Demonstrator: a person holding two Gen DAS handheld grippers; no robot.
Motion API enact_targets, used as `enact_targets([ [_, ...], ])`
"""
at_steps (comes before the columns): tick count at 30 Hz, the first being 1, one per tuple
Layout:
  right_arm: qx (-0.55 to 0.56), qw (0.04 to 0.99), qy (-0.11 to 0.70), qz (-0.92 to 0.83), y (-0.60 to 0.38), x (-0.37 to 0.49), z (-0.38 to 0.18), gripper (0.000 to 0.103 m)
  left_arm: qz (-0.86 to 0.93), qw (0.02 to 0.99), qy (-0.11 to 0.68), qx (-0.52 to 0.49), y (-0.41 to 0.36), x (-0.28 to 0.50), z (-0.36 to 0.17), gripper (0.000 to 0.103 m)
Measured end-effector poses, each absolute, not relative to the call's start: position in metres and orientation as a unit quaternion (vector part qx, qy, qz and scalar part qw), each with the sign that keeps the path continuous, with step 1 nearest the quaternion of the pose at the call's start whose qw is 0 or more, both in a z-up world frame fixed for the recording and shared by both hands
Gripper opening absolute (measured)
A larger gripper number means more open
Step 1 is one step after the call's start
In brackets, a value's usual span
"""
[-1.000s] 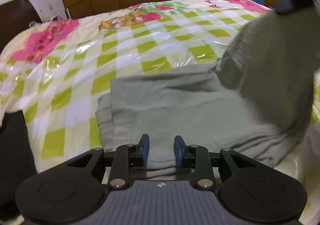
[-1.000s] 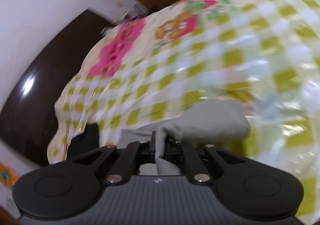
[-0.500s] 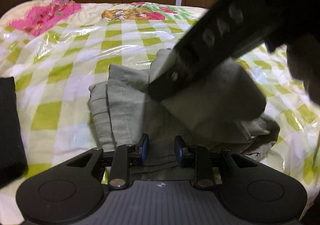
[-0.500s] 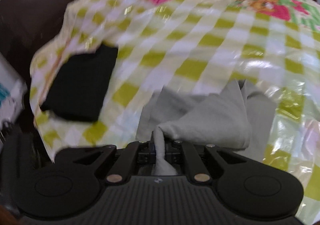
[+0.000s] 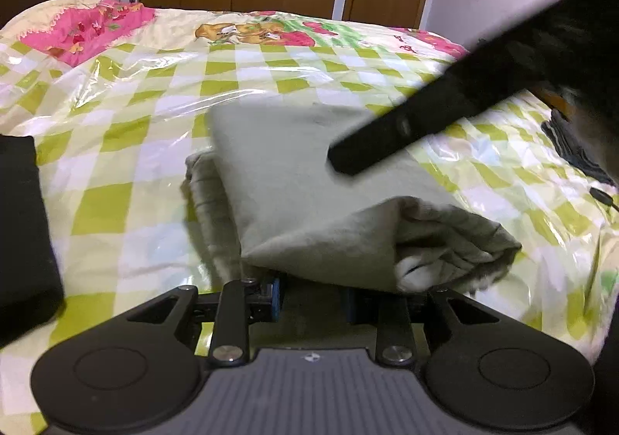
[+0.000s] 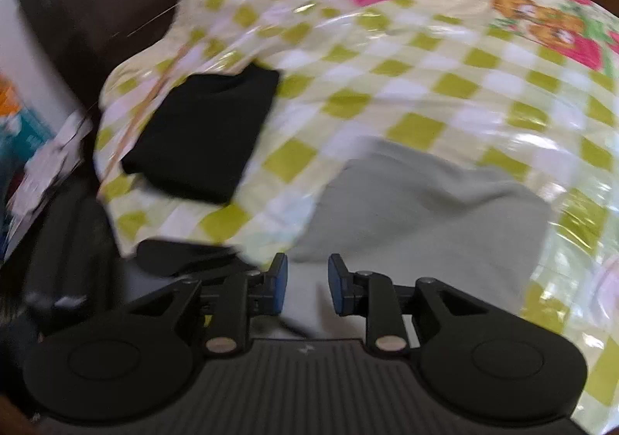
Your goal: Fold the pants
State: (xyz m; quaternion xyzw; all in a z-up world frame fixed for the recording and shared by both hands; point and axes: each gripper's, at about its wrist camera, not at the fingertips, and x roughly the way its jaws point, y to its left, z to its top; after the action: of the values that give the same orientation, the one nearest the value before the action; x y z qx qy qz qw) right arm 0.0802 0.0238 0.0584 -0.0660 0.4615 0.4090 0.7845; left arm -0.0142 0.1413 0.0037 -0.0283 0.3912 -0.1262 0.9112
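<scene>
**Two grippers at folded pants, both with fingers spread**

Both devices work over a bed with a green-checked cover (image 5: 127, 141). The grey pants (image 5: 309, 199) lie folded at screen centre in the left wrist view, upper layer overlapping the left gripper (image 5: 311, 297), whose fingers stand apart with cloth lying between them, not pinched. The right gripper (image 6: 307, 284) holds nothing; its blue pads (image 6: 279, 282) are separated, pants (image 6: 429, 218) at 1 o'clock. A black folded garment (image 6: 205, 137) lies at 10 o'clock, well apart from the pants.
</scene>
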Motion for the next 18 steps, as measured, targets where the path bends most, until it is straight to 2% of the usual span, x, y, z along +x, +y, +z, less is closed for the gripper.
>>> enact_targets([
  [5, -0.026, 0.803, 0.468, 0.368, 0.016, 0.107, 0.05, 0.026, -0.115, 0.905, 0.409, -0.021, 0.15, -0.028, -0.001, 0.044],
  [15, -0.067, 0.808, 0.453, 0.371, 0.046, 0.113, 0.034, 0.025, -0.081, 0.911, 0.402, -0.046, 0.182, -0.049, 0.013, 0.044],
  [18, -0.046, 0.812, 0.458, 0.359, 0.051, 0.127, 0.037, 0.027, -0.083, 0.915, 0.389, -0.07, 0.187, -0.05, 0.023, 0.046],
])
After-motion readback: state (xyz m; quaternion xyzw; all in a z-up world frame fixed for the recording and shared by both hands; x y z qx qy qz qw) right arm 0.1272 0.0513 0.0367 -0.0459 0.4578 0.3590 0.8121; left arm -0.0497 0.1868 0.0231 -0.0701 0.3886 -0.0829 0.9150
